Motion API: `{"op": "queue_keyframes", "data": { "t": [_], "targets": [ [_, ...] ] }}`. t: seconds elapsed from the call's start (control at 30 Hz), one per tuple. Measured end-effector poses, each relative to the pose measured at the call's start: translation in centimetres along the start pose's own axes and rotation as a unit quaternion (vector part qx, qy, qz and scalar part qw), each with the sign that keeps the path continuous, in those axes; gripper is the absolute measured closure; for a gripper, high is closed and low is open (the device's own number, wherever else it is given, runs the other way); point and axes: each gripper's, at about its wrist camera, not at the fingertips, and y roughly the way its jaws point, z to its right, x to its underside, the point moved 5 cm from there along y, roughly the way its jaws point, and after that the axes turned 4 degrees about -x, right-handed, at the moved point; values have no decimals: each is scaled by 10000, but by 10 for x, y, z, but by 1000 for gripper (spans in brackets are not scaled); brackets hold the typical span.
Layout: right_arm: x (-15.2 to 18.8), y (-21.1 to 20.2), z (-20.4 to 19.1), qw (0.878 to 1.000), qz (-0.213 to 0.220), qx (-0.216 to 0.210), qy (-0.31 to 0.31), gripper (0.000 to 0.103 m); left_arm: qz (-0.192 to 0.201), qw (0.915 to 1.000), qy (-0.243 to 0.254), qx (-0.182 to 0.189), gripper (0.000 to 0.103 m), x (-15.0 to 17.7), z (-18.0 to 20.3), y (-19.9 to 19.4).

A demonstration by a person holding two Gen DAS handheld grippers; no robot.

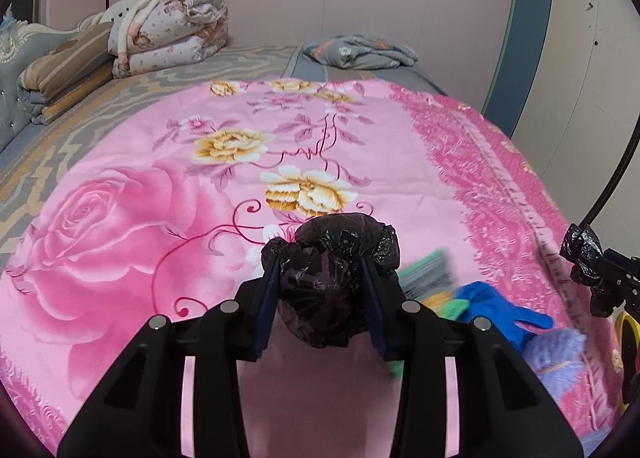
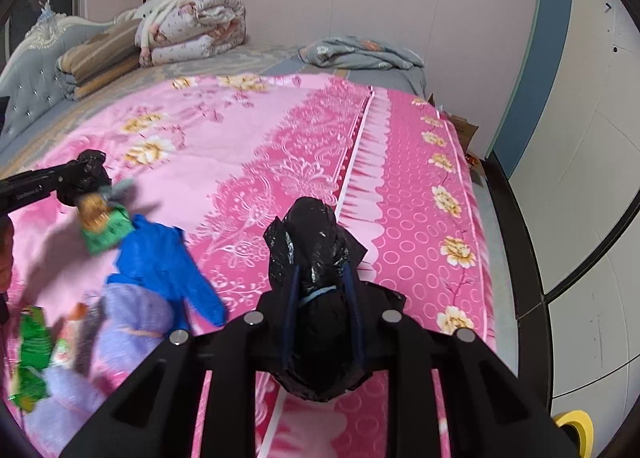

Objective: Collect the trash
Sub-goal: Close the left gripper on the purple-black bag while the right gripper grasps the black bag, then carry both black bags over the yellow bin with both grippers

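My left gripper [image 1: 320, 262] is shut on a bunched wad of black plastic bag [image 1: 340, 242], which bulges above and below its blue pads. My right gripper [image 2: 323, 274] is shut on another wad of black bag [image 2: 312, 234]. Each gripper appears in the other's view, the right gripper [image 1: 612, 274] at the far right and the left gripper [image 2: 60, 177] at the far left. I cannot tell whether the two wads belong to one bag. Between the grippers lie a blue glove [image 2: 160, 258], a green wrapper [image 2: 108, 234], a second green wrapper [image 2: 34, 342] and a purple fuzzy cloth [image 2: 132, 318].
All this is over a pink flowered blanket [image 1: 160, 217] spread on a bed. Folded quilts [image 1: 172, 29] are stacked at the headboard end, and a grey pillowcase [image 1: 360, 51] lies by the far wall. The bed's right edge [image 2: 480, 217] drops to a dark floor beside a wall.
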Motion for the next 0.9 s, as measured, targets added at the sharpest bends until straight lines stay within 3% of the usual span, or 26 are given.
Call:
{"op": "queue_keyframes", "data": {
  "t": [0.4,0.67,0.9],
  "targets": [
    [-2,-113,10,9981,557,-2,276,82,624,9977,150,238,66,-16,34,-107],
    [0,-182,30,9937,1009,99,476,82,981,9933,354,502,66,-24,80,-170],
    [8,-235,59,9879,1329,257,760,82,1185,9869,585,925,66,-26,143,-214]
  ]
}}
